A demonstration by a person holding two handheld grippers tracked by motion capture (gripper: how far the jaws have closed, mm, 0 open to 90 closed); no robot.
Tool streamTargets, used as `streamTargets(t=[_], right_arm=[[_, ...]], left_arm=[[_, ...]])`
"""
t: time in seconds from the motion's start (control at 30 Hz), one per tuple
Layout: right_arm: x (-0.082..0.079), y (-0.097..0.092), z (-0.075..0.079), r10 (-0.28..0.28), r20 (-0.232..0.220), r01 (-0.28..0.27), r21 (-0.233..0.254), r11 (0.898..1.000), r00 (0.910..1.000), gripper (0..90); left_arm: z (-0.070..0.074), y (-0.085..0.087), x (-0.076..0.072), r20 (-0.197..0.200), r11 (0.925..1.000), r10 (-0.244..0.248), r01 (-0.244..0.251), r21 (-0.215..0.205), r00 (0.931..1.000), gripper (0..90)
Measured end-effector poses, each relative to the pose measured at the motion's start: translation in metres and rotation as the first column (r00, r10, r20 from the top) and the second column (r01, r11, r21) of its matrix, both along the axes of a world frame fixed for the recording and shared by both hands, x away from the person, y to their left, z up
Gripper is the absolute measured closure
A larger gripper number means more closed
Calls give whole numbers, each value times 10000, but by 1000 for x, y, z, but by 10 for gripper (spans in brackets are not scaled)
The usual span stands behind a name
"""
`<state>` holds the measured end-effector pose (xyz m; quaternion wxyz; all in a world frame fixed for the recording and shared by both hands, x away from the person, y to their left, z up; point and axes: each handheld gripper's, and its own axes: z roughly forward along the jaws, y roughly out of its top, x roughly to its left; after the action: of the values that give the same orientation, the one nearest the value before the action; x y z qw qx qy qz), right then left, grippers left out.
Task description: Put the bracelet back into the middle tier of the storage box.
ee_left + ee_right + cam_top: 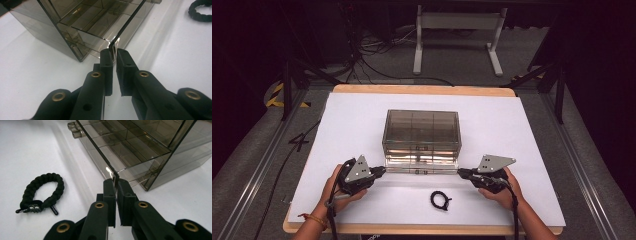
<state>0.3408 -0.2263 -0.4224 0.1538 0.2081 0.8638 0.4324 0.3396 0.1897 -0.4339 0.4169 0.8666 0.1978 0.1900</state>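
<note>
Dark room, grey floor with cables and a white stand leg behind the table [522, 107]. The table is a white board on a wooden top. A smoked clear drawer box [422, 131] stands near the middle of the table, a little toward the near edge. Its bottom drawer [422, 167] is pulled out toward the person; the drawer is divided into compartments.

The left gripper [383, 171] sits at the drawer's left front corner, jaws closed on the thin front panel; in the left gripper view [114, 53] the panel edge sits pinched between the two black pads. The right gripper [460, 172] is at the right front corner, likewise clamped on the panel edge, seen in the right gripper view [116, 181]. Both point inward, facing each other across the drawer front.

A black braided bracelet [440, 200] lies flat on the table near the near edge, between the two hands, apart from the drawer.
</note>
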Motion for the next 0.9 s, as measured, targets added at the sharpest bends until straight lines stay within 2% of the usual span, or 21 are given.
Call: streamTargets(t=[0.03, 0.13, 0.23, 0.43, 0.67, 0.8, 0.9], right_arm=[[-1, -2, 2, 25, 59, -25, 110, 9999, 10000, 827], [-1, -4, 6, 159, -16, -158, 226, 9996, 9999, 819], [-2, -6, 10, 206, 101, -208, 257, 9995, 9997, 800], [-6, -10, 19, 9, 291, -20, 355, 9994, 9996, 796], [-12, -15, 27, -273, 319, 256, 527, 9983, 9991, 793], [-19, -18, 25, -319, 255, 302, 675, 9973, 9992, 787], [-24, -19, 23, -195, 215, 178, 740, 9971, 9996, 779]], left_arm=[[0, 0, 0, 26, 10000, 16, -17, 36, 10000, 822], [2, 4, -2, 8, 10000, -2, 2, 81, 10000, 815], [3, 9, -4, 17, 9999, 61, -61, 97, 10000, 801], [4, 24, -8, 60, 9992, 372, -371, -117, 9993, 768], [7, 35, -14, 142, 9981, 615, -615, -7, 9980, 679], [6, 39, -18, 148, 9970, 752, -748, -214, 9971, 608], [5, 43, -21, 100, 9955, 866, -861, -406, 9962, 603]])
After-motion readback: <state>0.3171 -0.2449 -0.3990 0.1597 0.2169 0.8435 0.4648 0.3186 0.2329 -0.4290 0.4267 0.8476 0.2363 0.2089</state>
